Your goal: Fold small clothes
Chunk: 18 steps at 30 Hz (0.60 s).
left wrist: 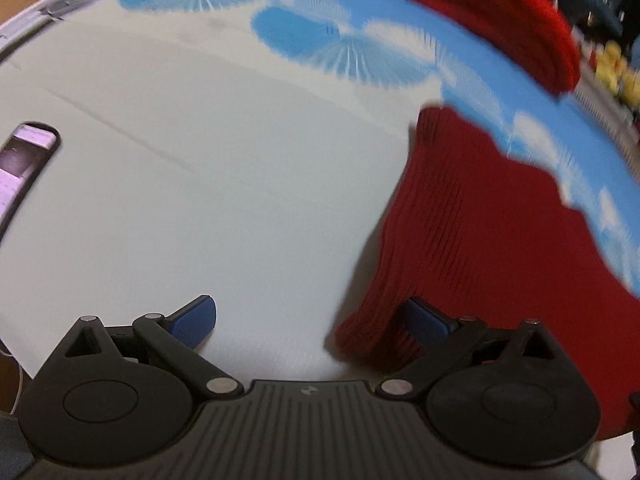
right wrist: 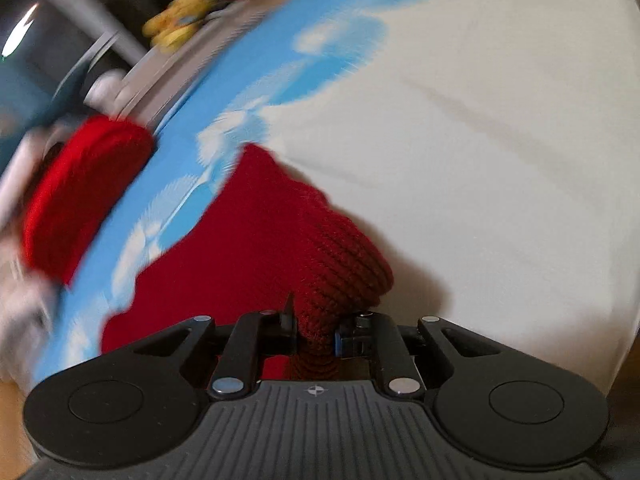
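Observation:
A dark red knitted garment (left wrist: 500, 248) lies on a white and blue cloth (left wrist: 224, 168), spread toward the right of the left wrist view. My left gripper (left wrist: 312, 322) is open wide, its left pad over bare cloth and its right blue pad (left wrist: 426, 320) at the garment's lower corner, which sits between the jaws untouched. In the right wrist view my right gripper (right wrist: 316, 330) is shut on a bunched fold of the same red knit (right wrist: 280, 240), lifted off the cloth. A brighter red knitted piece (right wrist: 84, 196) lies near the blue border.
A phone with a lit screen (left wrist: 24, 168) lies at the left edge of the cloth. Yellow soft toys (right wrist: 180, 20) and dark furniture stand beyond the far edge. The brighter red piece (left wrist: 500, 20) sits at the top right in the left wrist view.

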Each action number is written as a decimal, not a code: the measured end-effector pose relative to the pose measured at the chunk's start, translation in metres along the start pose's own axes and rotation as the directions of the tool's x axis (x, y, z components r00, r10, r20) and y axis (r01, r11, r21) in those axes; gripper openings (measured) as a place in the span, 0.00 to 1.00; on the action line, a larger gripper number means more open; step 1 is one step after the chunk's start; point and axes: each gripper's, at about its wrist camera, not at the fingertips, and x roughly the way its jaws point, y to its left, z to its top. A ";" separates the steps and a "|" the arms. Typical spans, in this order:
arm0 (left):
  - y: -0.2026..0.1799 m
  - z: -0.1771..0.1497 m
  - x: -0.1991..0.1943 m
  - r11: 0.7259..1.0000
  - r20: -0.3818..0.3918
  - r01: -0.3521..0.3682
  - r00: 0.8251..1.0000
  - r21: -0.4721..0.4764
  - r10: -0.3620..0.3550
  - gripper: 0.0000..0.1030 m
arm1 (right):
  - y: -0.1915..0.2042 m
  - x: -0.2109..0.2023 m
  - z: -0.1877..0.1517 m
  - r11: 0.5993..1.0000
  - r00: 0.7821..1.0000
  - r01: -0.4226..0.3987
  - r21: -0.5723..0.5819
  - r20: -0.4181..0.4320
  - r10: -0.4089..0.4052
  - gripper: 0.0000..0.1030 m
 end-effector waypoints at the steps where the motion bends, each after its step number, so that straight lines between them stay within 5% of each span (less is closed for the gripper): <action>1: 0.001 0.001 -0.005 1.000 0.018 -0.007 1.000 0.005 0.007 0.98 | 0.020 -0.008 0.000 0.994 1.000 0.008 -0.106 0.029 -0.005 0.15; 4: 0.012 0.005 -0.014 0.999 0.055 -0.035 0.998 0.014 0.034 0.98 | 0.091 -0.035 -0.013 0.920 0.990 0.008 -0.391 0.130 0.047 0.15; 7: 0.030 0.005 -0.014 0.999 0.042 -0.049 0.998 -0.019 0.050 0.98 | 0.178 -0.060 -0.054 0.741 0.964 0.014 -0.671 0.205 0.168 0.14; 9: 0.040 0.009 -0.012 0.998 0.024 -0.046 0.999 -0.053 0.047 0.98 | 0.220 -0.071 -0.098 0.589 0.947 0.011 -0.808 0.198 0.253 0.15; 12: 0.050 0.013 -0.009 0.994 0.005 -0.064 0.998 -0.084 0.064 0.97 | 0.260 -0.079 -0.191 0.254 0.921 -0.005 -0.967 0.094 0.378 0.15; 15: 0.063 0.013 -0.016 0.990 0.019 -0.098 0.995 -0.106 0.100 0.97 | 0.261 -0.061 -0.276 -0.076 0.924 -0.069 -0.995 -0.093 0.371 0.15; 17: 0.067 0.013 -0.019 0.987 0.030 -0.110 0.993 -0.114 0.114 0.97 | 0.248 -0.042 -0.314 -0.200 0.937 -0.121 -0.972 -0.178 0.299 0.15; 18: 0.069 0.013 -0.021 0.987 0.031 -0.107 0.993 -0.117 0.111 0.97 | 0.239 -0.037 -0.329 -0.240 0.935 -0.072 -0.968 -0.149 0.322 0.15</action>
